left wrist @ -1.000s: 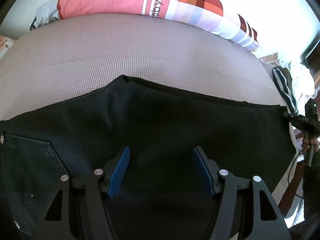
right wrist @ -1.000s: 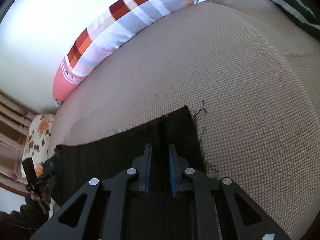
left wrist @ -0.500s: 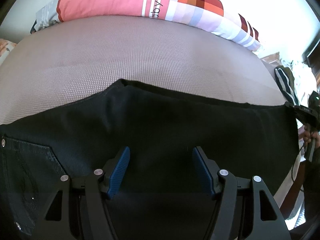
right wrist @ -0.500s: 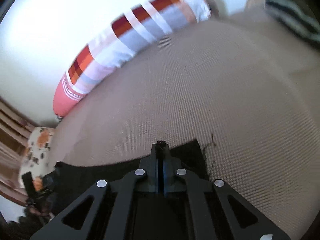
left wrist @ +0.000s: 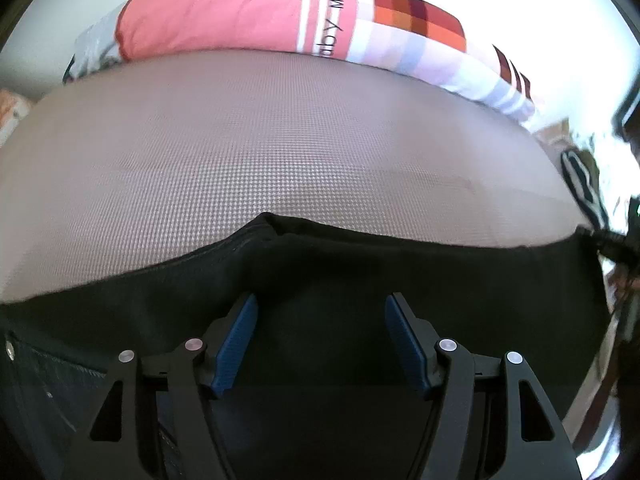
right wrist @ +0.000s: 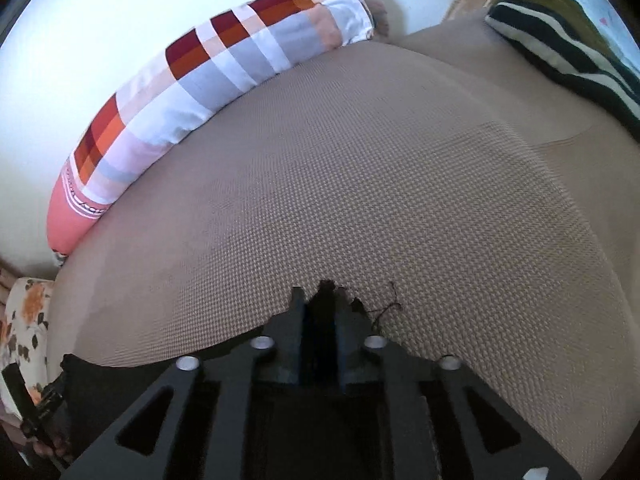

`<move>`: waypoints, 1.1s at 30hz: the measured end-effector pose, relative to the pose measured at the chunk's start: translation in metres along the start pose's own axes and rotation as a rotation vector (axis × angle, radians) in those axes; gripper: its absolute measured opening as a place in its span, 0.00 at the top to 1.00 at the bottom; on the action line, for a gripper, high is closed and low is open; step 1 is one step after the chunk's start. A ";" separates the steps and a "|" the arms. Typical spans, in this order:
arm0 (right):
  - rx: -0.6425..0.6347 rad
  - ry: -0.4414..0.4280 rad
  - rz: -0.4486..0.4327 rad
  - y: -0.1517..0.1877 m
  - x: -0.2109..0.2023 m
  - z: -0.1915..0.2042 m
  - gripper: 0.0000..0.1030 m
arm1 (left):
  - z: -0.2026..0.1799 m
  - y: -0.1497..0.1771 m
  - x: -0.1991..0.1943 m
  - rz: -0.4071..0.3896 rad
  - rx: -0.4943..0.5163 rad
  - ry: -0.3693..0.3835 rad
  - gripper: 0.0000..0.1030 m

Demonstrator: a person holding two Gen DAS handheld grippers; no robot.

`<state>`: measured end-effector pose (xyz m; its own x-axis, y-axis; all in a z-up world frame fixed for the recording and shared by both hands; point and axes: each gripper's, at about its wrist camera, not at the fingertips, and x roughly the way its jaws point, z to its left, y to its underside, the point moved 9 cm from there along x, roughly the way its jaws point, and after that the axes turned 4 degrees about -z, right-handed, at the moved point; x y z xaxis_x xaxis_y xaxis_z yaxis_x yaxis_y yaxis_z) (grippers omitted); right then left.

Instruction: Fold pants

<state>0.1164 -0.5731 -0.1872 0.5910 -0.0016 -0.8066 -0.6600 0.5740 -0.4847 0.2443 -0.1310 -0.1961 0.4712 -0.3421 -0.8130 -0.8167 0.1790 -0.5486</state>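
Observation:
Black pants (left wrist: 360, 280) lie flat across a beige textured bed (left wrist: 240, 152), with a back pocket (left wrist: 44, 380) at the lower left. My left gripper (left wrist: 320, 304) hovers open over the seat area, its blue pads (left wrist: 236, 344) wide apart and empty. My right gripper (right wrist: 320, 300) sits at the frayed leg hem (right wrist: 326, 290). Its jaws are opening, a narrow gap showing with dark fabric between them. In the left wrist view the right gripper (left wrist: 616, 248) is at the pants' far right corner.
A long pink and checked pillow (left wrist: 280, 16) lies along the far side against the white wall. A dark striped garment (right wrist: 560, 52) rests at the bed's right end. A floral cloth (right wrist: 24, 320) and a hand with the left gripper (right wrist: 40, 408) show at the lower left.
The right jaws closed fully on the hem, then parted a little. The right gripper tipped and the hem now sits nearer its tips. The left gripper drifted slightly, still open.

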 end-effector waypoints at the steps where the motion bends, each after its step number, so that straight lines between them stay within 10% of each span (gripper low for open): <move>1: -0.008 0.029 -0.003 -0.001 -0.005 -0.001 0.73 | -0.001 0.001 0.000 -0.001 0.017 -0.002 0.36; 6: -0.039 0.116 -0.073 -0.006 -0.046 0.004 0.71 | 0.003 -0.001 -0.021 -0.038 -0.016 0.046 0.36; 20: -0.544 -0.432 0.265 0.137 0.016 0.326 0.71 | 0.101 0.030 -0.093 -0.127 -0.112 -0.148 0.34; 33: -0.820 -0.569 0.496 0.222 0.063 0.469 0.62 | 0.169 0.059 -0.115 -0.146 -0.202 -0.143 0.34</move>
<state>0.2248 -0.0622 -0.1874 0.1643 0.5742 -0.8021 -0.8645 -0.3078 -0.3974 0.1981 0.0747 -0.1675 0.6193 -0.2142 -0.7554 -0.7797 -0.0549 -0.6237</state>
